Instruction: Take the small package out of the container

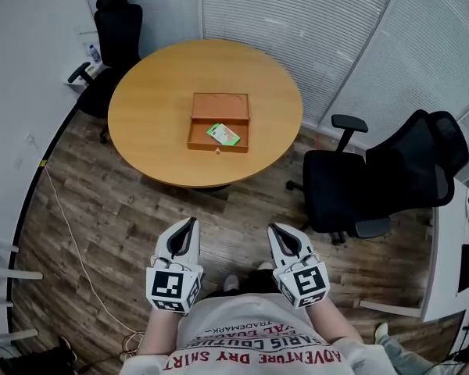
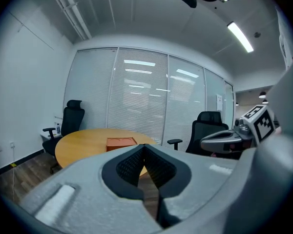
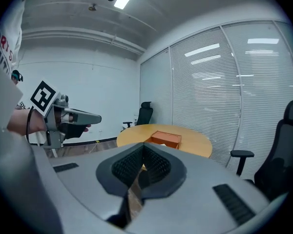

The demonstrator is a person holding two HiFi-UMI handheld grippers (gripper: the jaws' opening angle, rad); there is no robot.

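Note:
An open orange-brown box, the container (image 1: 219, 116), lies on the round wooden table (image 1: 148, 108). A small green-and-white package (image 1: 223, 134) rests in its near tray. Well short of the table, both grippers are held over the wood floor, close to the person's body. My left gripper (image 1: 191, 223) and my right gripper (image 1: 274, 227) have their jaws together with nothing between them. The left gripper view shows shut fingertips (image 2: 144, 148), the container (image 2: 121, 143) far ahead and the right gripper (image 2: 229, 138) beside. In the right gripper view the jaws meet too, with the container (image 3: 165, 138) beyond.
One black office chair (image 1: 116, 37) stands at the table's far left. Another chair (image 1: 383, 174) stands to the right, near a white desk (image 1: 452, 248). A cable (image 1: 70, 237) runs over the floor on the left. Blinds cover the glass wall behind the table.

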